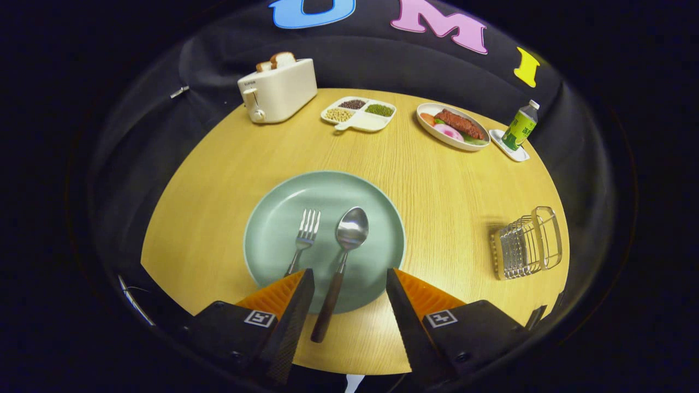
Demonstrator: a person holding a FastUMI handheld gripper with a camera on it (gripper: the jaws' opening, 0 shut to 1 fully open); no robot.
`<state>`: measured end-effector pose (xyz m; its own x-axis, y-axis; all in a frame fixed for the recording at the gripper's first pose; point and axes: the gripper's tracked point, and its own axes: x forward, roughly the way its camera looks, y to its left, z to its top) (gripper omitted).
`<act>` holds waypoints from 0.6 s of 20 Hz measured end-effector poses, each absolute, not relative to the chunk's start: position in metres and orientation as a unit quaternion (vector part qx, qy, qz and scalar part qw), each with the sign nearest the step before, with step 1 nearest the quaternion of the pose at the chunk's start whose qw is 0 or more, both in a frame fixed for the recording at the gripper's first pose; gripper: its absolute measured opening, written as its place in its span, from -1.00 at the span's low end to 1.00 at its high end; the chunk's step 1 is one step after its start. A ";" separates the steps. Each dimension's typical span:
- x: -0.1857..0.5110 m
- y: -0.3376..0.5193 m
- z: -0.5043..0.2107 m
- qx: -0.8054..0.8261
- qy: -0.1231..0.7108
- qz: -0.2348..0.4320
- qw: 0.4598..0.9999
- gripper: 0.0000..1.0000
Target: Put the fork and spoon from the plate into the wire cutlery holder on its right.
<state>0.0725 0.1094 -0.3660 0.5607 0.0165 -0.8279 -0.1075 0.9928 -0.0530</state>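
- Gripper view, largest first: round pale wood-grain tabletop (437,180), its curved near edge running just under the fingers, with a broad bare stretch between plate and wire holder.
- Round matte sage-green plate (273,218) near that edge, its rim passing under both fingertips.
- Gripper (349,275) hovers low over the plate's near rim, fingers spread wide and holding nothing.
- Cream two-slot toaster (278,90) with bread, far across the tabletop.
- Silvery wire cutlery holder (525,243) to the plate's right, well apart from it, close to the tabletop's right edge.
- White divided tray of beans (359,114), oval white dish of food (452,126) and green-labelled bottle (520,126) on a small white coaster line the far edge.
- Shiny steel spoon with dark handle (341,256): bowl on the plate, handle overhanging the rim between the fingers.
- Steel fork (306,232) left of the spoon, handle end hidden behind the left finger.
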 end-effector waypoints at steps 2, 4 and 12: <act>0.068 0.113 -0.380 -0.051 0.490 0.036 0.870 0.67; 0.074 0.107 -0.383 -0.072 0.495 0.029 0.865 0.64; 0.085 0.114 -0.390 -0.090 0.518 0.046 0.850 0.39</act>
<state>0.0853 0.1144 -0.3899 0.4599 -0.0151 -0.8878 -0.1704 0.9798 -0.1049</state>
